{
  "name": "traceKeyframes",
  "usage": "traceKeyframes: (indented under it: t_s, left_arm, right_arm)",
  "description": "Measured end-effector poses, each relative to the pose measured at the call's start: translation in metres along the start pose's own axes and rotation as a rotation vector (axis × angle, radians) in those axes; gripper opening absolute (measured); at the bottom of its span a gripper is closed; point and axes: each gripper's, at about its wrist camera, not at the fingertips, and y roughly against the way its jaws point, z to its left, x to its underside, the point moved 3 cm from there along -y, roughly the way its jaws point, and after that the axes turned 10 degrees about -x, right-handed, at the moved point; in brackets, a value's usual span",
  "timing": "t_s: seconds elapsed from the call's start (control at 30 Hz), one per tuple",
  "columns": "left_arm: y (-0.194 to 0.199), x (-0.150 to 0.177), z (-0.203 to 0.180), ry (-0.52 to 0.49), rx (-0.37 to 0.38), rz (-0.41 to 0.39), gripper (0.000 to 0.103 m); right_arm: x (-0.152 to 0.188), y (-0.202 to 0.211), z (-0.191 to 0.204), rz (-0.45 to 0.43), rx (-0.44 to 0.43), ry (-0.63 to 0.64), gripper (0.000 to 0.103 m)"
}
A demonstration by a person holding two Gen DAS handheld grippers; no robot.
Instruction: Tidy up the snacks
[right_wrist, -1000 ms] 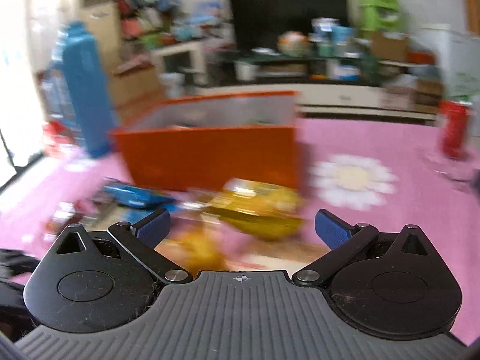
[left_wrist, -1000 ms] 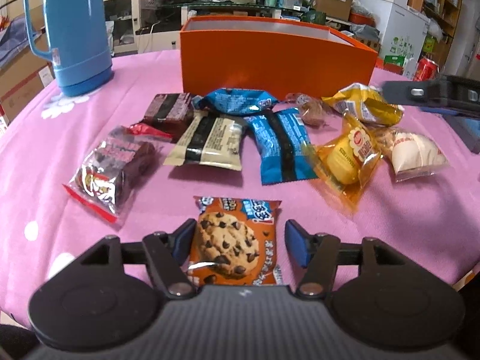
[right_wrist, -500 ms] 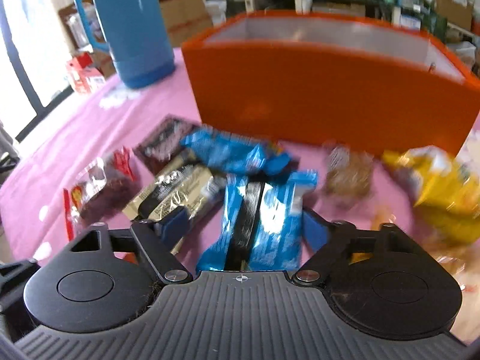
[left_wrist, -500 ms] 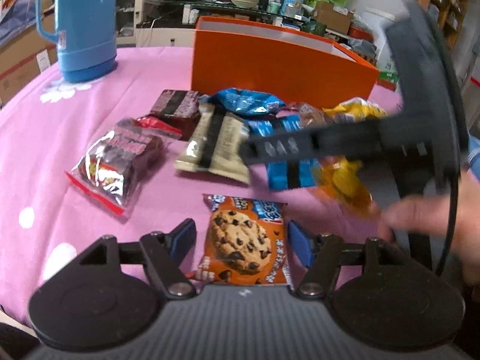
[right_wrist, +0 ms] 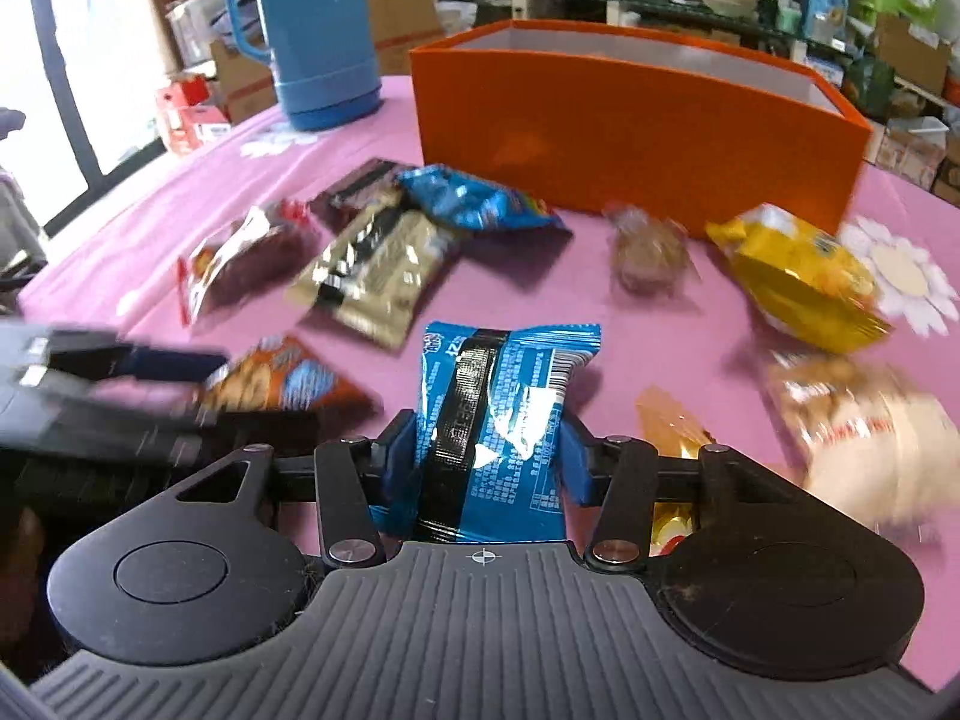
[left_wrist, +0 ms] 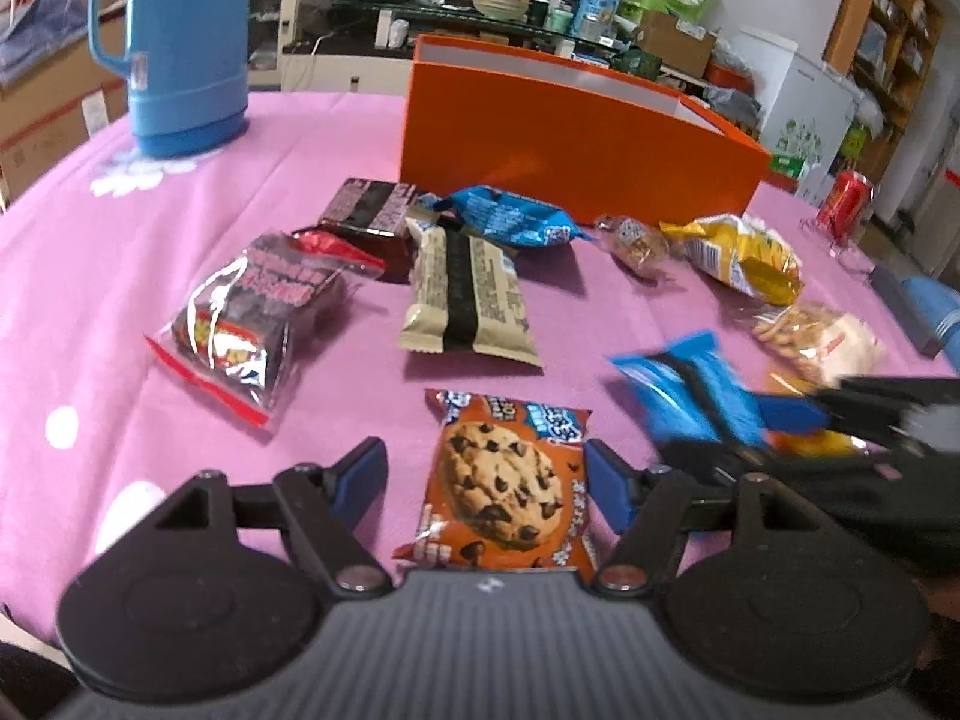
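My right gripper: jaws closing, pads pressed on the sides of the blue wafer packet, which crumples between them.
Packet's axis: long side runs straight ahead from my palm, toward the orange box.
My left gripper: jaws opening, spread either side of the cookie packet, not touching it.
Nearer hand: my right for the box, I judge; it is the one already loaded.
Middle ground: beige bar packet to the left, brown sweet and yellow bag to the right.
In the way: the box's near wall; I expect to need a lift over it.
Far: blue flask, beside the box.
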Motion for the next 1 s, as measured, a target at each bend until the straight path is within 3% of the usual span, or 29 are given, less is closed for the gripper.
traceKeyframes:
  t_s: [0.23,0.37,0.67,0.77,0.8,0.87,0.93,1.0]
  left_arm:
    - [-0.005,0.003,-0.014,-0.106,-0.081,-0.025,0.070]
    - [-0.009,0.003,-0.016,-0.108,-0.097,-0.028,0.072]
    - [-0.011,0.001,-0.017,-0.106,-0.103,-0.033,0.074]
    - [-0.012,0.000,-0.017,-0.105,-0.103,-0.032,0.074]
    - [-0.012,0.001,-0.017,-0.106,-0.103,-0.032,0.074]
    - [-0.011,0.001,-0.017,-0.107,-0.101,-0.031,0.074]
    - [-0.011,0.001,-0.016,-0.107,-0.099,-0.030,0.074]
    - [-0.010,0.002,-0.015,-0.105,-0.097,-0.031,0.074]
  right_arm:
    - [0.048,0.051,-0.006,0.015,0.022,0.013,0.028]
    - [0.067,0.071,-0.022,-0.005,0.056,-0.007,0.029]
    - [0.034,0.054,-0.090,-0.041,0.173,-0.077,0.032]
    - [0.033,0.061,-0.096,-0.062,0.148,-0.155,0.036]
    - [0.033,0.073,-0.096,-0.111,0.099,-0.183,0.036]
    - [0.035,0.106,-0.094,-0.231,0.044,-0.241,0.048]
    - [0.041,0.137,-0.094,-0.291,0.081,-0.289,0.059]
    - [0.049,0.160,-0.090,-0.263,0.117,-0.306,0.061]
